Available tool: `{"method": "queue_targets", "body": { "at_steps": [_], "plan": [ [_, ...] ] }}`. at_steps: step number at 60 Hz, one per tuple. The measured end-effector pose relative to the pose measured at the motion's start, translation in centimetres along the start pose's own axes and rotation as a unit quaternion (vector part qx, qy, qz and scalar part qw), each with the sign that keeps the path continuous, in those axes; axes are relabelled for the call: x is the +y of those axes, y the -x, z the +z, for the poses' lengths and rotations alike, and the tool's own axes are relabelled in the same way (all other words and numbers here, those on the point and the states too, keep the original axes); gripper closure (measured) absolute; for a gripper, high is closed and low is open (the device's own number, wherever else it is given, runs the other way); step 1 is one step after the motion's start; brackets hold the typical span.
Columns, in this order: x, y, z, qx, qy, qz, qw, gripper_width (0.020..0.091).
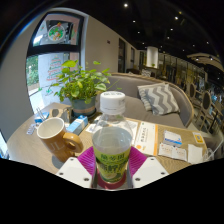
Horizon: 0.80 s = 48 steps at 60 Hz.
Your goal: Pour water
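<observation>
Gripper view: hand-held gripper (112,172) clamped on capped water bottle (112,140), pink pads pressing both sides; yellow mug (57,137) just left on desk (150,135).

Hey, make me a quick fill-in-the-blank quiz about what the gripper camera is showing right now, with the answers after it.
1. The gripper is shut on a clear bottle with a ____ cap.
2. The mug beside the bottle is ____ in colour.
3. Beyond the mug stands a potted ____ with green leaves.
4. A striped cushion lies on the ____ beyond the table.

Answers: white; yellow; plant; sofa
</observation>
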State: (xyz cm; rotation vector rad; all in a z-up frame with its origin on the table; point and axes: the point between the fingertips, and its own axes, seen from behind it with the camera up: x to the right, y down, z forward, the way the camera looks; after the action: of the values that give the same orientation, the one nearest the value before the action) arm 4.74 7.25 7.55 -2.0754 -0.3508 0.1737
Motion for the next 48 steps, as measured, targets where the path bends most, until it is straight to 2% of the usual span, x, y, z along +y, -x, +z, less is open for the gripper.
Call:
{"method": "queue_targets", "body": {
  "at_steps": [2,4,7,15,19,23,26,27,29,34,41,48],
  "plan": [
    [1.0,0.0,0.2,-0.002,0.009,-0.004,1.000,0.0698],
    [0.6,0.0,-0.1,-0.002,-0.007,-0.004,1.000,0.0694],
    [0.6,0.0,0.2,-0.002,-0.010,-0.004,1.000,0.0684],
    [1.0,-0.2,0.1,0.005,-0.006,0.022,1.000,0.0602],
    [1.5,-0.3,-0.3,0.008,0.011,0.019,1.000,0.0559],
    [2.6,-0.4,-0.5,0.021,0.044,0.002,0.999,0.0402],
    [2.8,-0.3,-1.4,0.026,0.048,-0.001,0.998,0.0253],
    [2.7,-0.3,-1.7,0.028,0.048,0.000,0.998,0.0234],
    [2.5,-0.2,-2.4,0.034,0.050,0.001,0.998,0.0267],
    [2.1,0.3,-4.8,0.051,0.059,0.004,0.997,0.0239],
    [1.3,1.7,-10.0,0.075,0.078,0.025,0.994,0.0249],
    [0.2,4.2,-16.2,0.099,0.082,0.033,0.991,0.0250]
  ]
}}
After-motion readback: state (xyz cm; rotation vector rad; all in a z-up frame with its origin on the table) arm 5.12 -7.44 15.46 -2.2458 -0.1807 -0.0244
